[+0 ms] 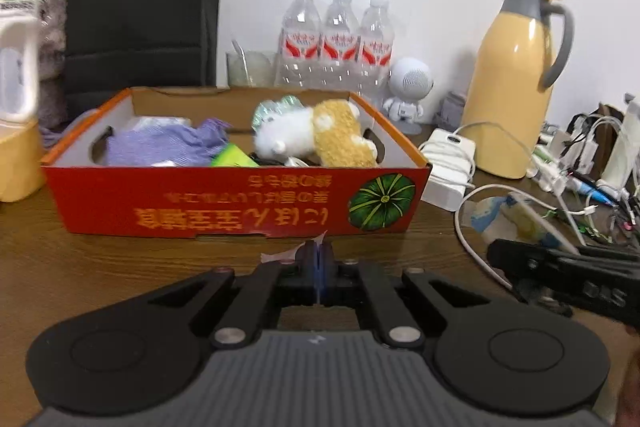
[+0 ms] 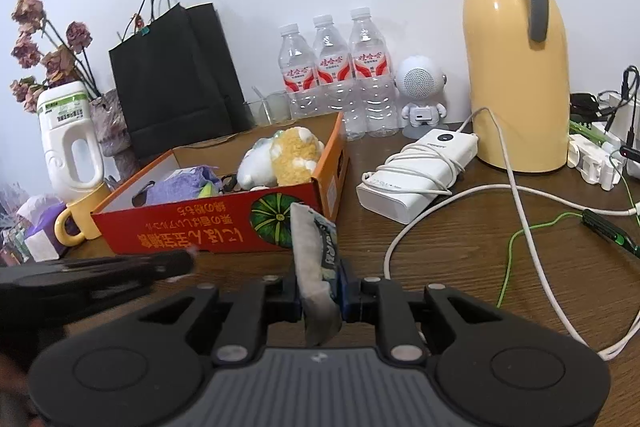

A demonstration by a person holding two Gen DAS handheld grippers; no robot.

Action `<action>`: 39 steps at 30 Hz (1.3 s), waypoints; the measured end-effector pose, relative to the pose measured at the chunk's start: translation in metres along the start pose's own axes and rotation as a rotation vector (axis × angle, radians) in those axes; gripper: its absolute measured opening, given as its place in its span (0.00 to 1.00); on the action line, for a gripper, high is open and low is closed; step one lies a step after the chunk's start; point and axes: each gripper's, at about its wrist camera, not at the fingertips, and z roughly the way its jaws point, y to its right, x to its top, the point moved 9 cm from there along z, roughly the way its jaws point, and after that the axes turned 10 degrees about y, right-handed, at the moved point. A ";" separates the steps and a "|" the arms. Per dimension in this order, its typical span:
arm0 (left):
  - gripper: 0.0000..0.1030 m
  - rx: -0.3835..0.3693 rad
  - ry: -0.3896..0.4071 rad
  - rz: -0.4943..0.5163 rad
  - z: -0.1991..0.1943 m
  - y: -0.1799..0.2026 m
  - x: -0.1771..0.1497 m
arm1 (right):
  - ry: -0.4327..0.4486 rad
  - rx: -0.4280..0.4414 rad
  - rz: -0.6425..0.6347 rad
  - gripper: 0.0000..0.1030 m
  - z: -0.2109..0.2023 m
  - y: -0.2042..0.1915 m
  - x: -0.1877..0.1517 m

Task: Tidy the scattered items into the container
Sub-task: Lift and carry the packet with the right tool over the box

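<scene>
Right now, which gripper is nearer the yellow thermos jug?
Right. The right gripper, holding a packet, sits below-left of the thermos jug; the left gripper is farther left, facing the red box.

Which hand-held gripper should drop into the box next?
Right. The right hand-held gripper is shut on a snack packet, near the red box. The left hand-held gripper pinches only a small paper scrap.

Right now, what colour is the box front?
Red with orange print and a green pumpkin; the box shows best in the left wrist view.
</scene>
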 end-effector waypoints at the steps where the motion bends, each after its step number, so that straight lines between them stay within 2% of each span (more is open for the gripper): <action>1: 0.01 0.006 0.016 0.000 -0.012 -0.005 0.000 | -0.002 0.006 -0.010 0.15 0.000 -0.003 -0.001; 3: 0.01 0.010 0.049 0.002 -0.031 -0.013 0.002 | -0.013 0.037 -0.026 0.15 0.000 -0.014 -0.004; 7: 0.01 0.035 0.172 0.013 -0.075 -0.026 0.013 | -0.040 0.161 -0.016 0.15 -0.001 -0.056 -0.017; 10: 0.01 0.055 0.230 0.012 -0.105 -0.041 0.020 | -0.034 0.196 -0.049 0.15 -0.012 -0.094 -0.026; 15: 0.01 0.103 0.278 0.035 -0.142 -0.058 0.012 | 0.048 0.167 -0.078 0.15 -0.042 -0.138 -0.025; 21: 0.01 0.129 0.325 0.065 -0.174 -0.063 -0.002 | 0.134 0.088 -0.110 0.15 -0.082 -0.164 -0.031; 29: 0.01 0.102 0.394 0.047 -0.221 -0.062 -0.002 | 0.202 0.043 -0.099 0.15 -0.132 -0.183 -0.045; 34: 0.01 0.082 0.430 0.024 -0.230 -0.064 0.016 | 0.233 0.049 -0.107 0.15 -0.145 -0.185 -0.029; 39: 0.01 0.062 0.449 -0.015 -0.195 -0.072 0.064 | 0.249 0.084 -0.090 0.15 -0.111 -0.183 0.010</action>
